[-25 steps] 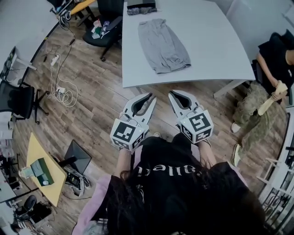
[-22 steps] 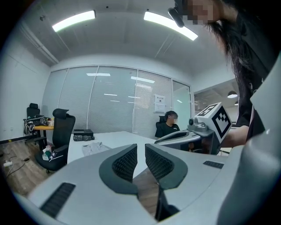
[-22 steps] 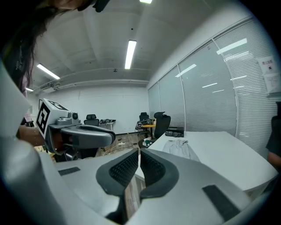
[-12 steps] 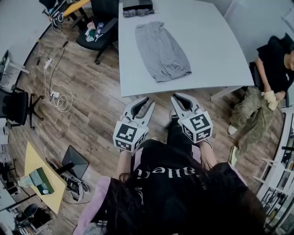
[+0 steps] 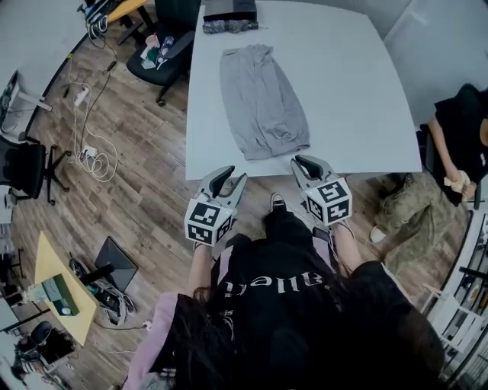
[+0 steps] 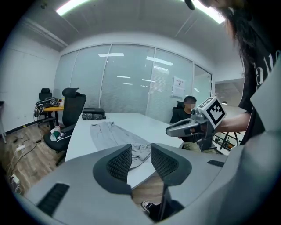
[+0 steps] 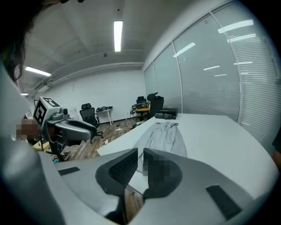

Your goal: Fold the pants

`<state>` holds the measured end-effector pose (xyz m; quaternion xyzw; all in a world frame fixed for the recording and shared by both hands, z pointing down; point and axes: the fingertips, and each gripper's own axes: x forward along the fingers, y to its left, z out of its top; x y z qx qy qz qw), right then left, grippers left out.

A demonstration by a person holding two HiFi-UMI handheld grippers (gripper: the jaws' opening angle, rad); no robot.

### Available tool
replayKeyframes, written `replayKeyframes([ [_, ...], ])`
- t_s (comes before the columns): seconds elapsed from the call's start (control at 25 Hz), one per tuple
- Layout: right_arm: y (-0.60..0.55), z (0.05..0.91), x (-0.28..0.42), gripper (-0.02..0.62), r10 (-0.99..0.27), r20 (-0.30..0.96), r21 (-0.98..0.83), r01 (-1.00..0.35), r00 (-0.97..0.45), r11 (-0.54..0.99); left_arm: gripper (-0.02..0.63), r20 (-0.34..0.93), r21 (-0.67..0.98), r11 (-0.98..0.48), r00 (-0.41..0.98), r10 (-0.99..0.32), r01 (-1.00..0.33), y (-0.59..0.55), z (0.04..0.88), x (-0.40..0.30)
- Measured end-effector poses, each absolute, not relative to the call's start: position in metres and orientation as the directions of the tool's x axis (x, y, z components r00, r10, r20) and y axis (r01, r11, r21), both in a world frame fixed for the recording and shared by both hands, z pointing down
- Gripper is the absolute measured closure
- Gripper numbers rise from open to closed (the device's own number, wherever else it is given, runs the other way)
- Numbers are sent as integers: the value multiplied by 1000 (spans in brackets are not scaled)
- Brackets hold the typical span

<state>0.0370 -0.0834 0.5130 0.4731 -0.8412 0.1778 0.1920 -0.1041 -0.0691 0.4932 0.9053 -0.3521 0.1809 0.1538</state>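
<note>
Grey pants (image 5: 259,99) lie flat lengthwise on the white table (image 5: 351,91), with their cuffs toward the near edge. Both grippers hover over the floor just short of that edge, touching nothing. My left gripper (image 5: 231,177) points at the table's near left corner; its jaws are opening with nothing between them. My right gripper (image 5: 307,162) is shut and empty, close to the edge right of the cuffs. The left gripper view shows the pants (image 6: 116,136) beyond the parted jaws and the right gripper (image 6: 189,127). In the right gripper view, the pants (image 7: 164,134) lie ahead.
A dark box (image 5: 230,9) and a dark folded cloth (image 5: 229,27) sit at the table's far end. A black office chair (image 5: 164,46) stands at the far left corner. A seated person (image 5: 457,129) is to the table's right. Cables (image 5: 88,152) lie on the wood floor.
Both grippers have moved forward and down toward the table's near edge as the person stepped closer. The left jaws have parted; the right jaws stayed shut.
</note>
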Motion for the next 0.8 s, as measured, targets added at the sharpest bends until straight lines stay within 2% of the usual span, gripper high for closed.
replayKeyframes([
  [0.24,-117,570,89,570,-617,594,-151,-825,-517,545,428,600,149,-668,604,-525,-729,-97,561,-77],
  [0.36,-129,598,108,459,-545,638,-184,-795,-543,578,406,680,142,-646,548,-487,-750,-106,595,-72],
  [0.64,-144,658,124,459,-410,748,-152,-737,-521,659,394,804,98,-602,419,-421,-792,-125,649,-73],
  [0.8,-158,670,121,459,-406,758,-135,-733,-510,667,396,826,64,-606,383,-414,-793,-140,661,-65],
])
